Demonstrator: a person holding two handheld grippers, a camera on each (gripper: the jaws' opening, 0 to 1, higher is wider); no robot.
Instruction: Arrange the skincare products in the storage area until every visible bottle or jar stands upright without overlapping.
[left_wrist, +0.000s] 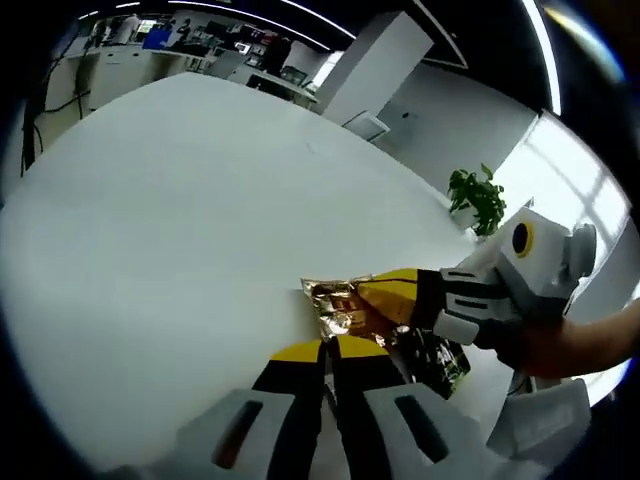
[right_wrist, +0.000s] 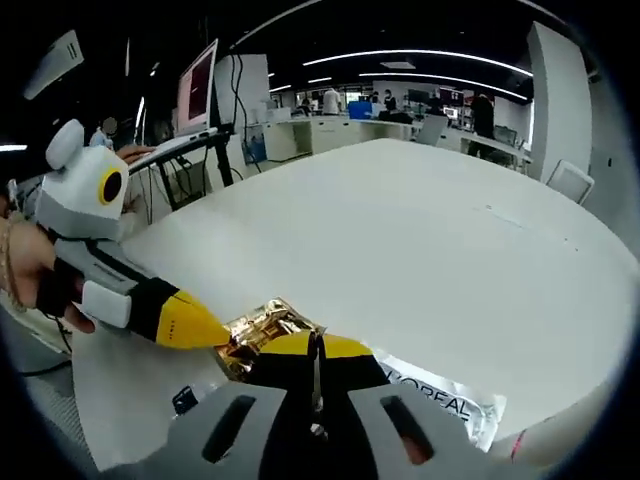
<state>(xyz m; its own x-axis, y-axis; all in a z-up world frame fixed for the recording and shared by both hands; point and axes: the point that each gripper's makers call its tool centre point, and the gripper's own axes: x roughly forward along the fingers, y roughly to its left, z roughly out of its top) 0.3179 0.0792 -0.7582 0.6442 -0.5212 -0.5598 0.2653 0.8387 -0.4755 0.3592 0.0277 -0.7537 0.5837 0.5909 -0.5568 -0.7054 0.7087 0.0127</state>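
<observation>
Sachet (left_wrist: 345, 310), gold foil and crumpled, lies near the table's (left_wrist: 180, 250) edge, pinched from both sides. Left gripper (left_wrist: 328, 352) has its jaws closed together on one end of it; right gripper (left_wrist: 385, 292) clamps the other end. In the right gripper view, a silver pack (right_wrist: 440, 400) printed L'OREAL lies flat just beside the sachet (right_wrist: 258, 335).

The left hand-held gripper (left_wrist: 328, 352) pinches a gold foil sachet (left_wrist: 338, 307) on the white tabletop (left_wrist: 200, 250); the right hand-held gripper (left_wrist: 385, 295) grips its far edge.
</observation>
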